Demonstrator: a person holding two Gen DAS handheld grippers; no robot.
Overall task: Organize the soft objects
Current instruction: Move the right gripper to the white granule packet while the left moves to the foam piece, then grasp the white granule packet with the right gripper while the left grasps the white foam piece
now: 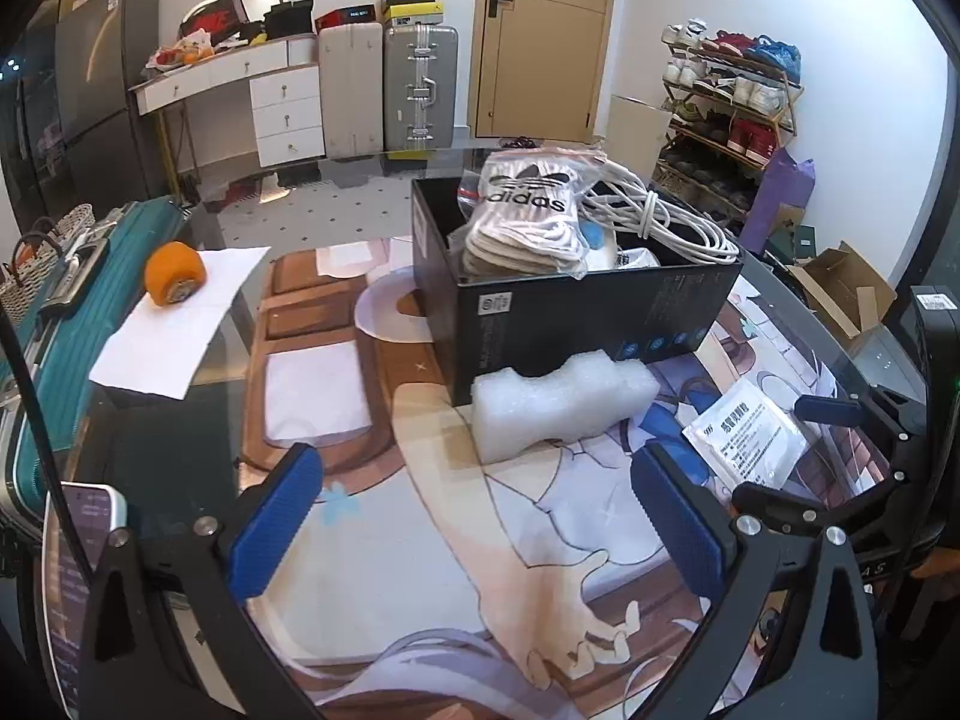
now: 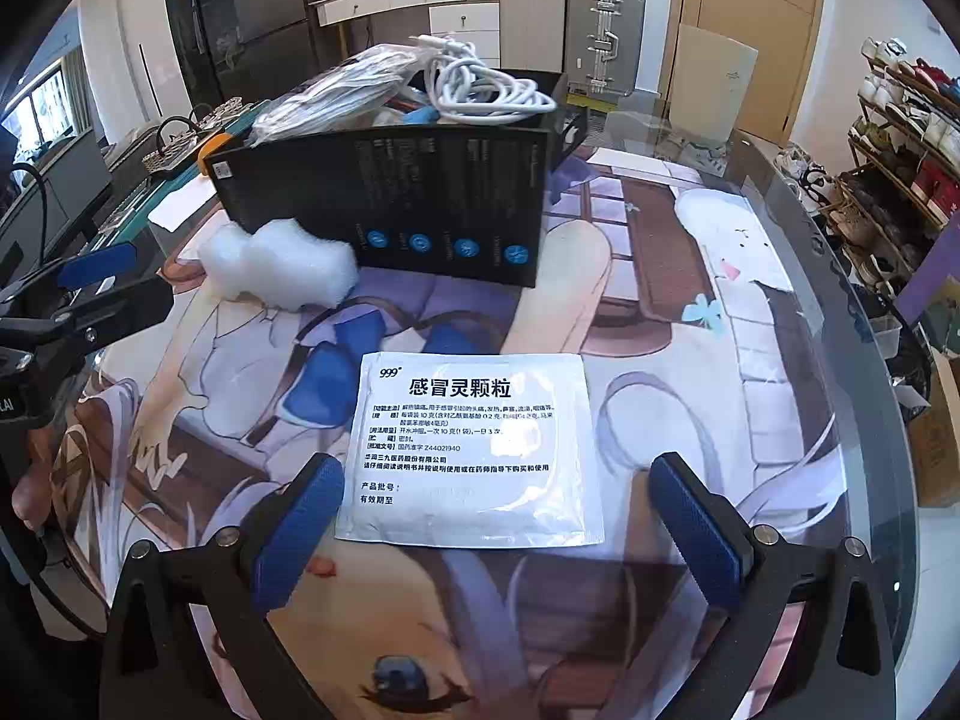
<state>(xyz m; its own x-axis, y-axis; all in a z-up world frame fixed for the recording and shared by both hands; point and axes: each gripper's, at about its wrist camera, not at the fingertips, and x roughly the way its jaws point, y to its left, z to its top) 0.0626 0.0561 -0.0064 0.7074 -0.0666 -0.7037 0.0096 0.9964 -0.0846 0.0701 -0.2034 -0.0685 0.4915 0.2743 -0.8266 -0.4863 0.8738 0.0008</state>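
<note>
A black box (image 1: 576, 324) stands on the printed mat and holds a bagged pair of Adidas socks (image 1: 528, 222) and a coiled white cable (image 1: 660, 222). A white foam block (image 1: 558, 408) lies against the box front; it also shows in the right wrist view (image 2: 282, 267). A white medicine sachet (image 2: 474, 444) lies flat on the mat. My left gripper (image 1: 474, 516) is open and empty, just short of the foam. My right gripper (image 2: 498, 534) is open, its blue pads either side of the sachet's near edge. The box shows in the right wrist view (image 2: 420, 204).
An orange roll (image 1: 174, 282) sits on white paper (image 1: 174, 324) at the table's left. A teal suitcase (image 1: 60, 330) stands beside the glass table edge (image 1: 864, 354). A phone (image 1: 78, 570) lies near left. A shoe rack (image 1: 732, 114) stands at right.
</note>
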